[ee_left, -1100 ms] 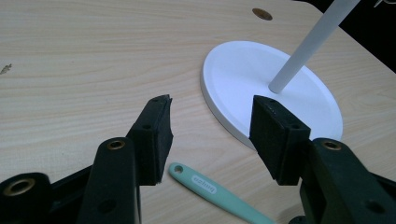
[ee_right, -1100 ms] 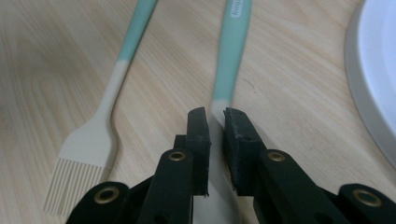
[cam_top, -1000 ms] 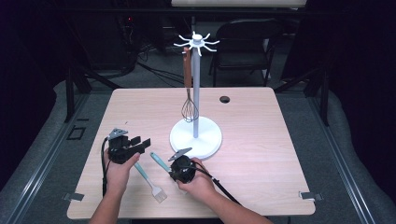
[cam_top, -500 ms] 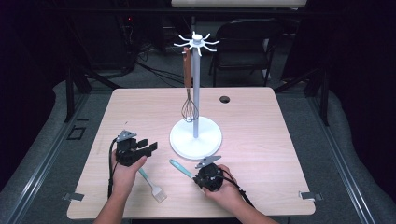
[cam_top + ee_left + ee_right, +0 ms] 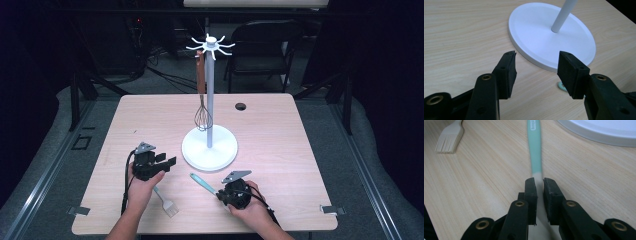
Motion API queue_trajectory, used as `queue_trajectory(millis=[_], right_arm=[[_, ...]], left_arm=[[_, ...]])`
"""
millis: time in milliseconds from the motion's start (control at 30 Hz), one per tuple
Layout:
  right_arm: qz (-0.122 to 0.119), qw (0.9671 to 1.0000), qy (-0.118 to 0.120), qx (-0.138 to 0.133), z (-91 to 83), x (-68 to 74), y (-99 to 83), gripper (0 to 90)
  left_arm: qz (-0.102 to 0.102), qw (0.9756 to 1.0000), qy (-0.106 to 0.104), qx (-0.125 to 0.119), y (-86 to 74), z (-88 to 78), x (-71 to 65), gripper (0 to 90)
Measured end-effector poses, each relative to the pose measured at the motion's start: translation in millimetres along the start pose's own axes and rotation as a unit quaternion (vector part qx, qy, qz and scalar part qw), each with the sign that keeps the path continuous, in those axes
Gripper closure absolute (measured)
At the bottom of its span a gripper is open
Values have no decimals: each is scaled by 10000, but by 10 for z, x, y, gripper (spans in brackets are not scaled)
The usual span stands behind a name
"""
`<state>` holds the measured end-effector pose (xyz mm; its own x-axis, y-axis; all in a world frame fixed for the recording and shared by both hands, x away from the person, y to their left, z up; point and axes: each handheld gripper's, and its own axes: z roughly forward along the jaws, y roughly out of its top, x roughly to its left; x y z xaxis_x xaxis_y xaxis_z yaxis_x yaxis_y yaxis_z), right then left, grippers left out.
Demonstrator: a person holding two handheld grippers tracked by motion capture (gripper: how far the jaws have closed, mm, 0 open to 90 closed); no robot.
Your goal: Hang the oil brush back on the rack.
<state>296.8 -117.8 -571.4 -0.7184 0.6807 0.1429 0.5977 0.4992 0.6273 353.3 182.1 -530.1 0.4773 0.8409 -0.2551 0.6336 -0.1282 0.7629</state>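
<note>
A white hook stand (image 5: 209, 147) rises mid-table, and a whisk (image 5: 202, 117) with a brown handle hangs from one hook. My right gripper (image 5: 221, 193) (image 5: 539, 181) is low over the table in front of the stand, shut on the pale end of a teal-handled utensil (image 5: 202, 182) (image 5: 534, 147). The teal handle points away from the jaws toward the stand's base. My left gripper (image 5: 167, 163) (image 5: 536, 56) hovers open and empty just left of the base (image 5: 554, 37). The tip of the teal handle (image 5: 561, 86) peeks out beside its right jaw.
A pale pastry brush (image 5: 165, 201) (image 5: 450, 137) lies on the wooden table (image 5: 280, 130) between the two hands, near the front edge. A small black grommet (image 5: 240, 106) sits at the back. A chair stands behind the table.
My right gripper has carried the teal-handled utensil to the right and slightly toward the front edge. The left gripper has drifted a little right, toward the stand's base.
</note>
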Motion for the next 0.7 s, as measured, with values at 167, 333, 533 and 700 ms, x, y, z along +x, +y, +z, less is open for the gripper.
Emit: queue_trajectory(millis=[167,333,533,700], right_arm=[[53,10000,36,30,7,-1,10,810],[20,10000,37,35,33,-4,45,798],[-161,9998,-68,12,94,34,107,795],[-321,9994,-108,59,137,53,165,794]], left_arm=[[-61,9998,-176,82,-14,34,-26,493],[-117,9994,-299,107,-10,38,-35,509],[-106,9994,-307,103,-44,28,-73,509],[-69,9993,-324,197,-96,27,-105,509]])
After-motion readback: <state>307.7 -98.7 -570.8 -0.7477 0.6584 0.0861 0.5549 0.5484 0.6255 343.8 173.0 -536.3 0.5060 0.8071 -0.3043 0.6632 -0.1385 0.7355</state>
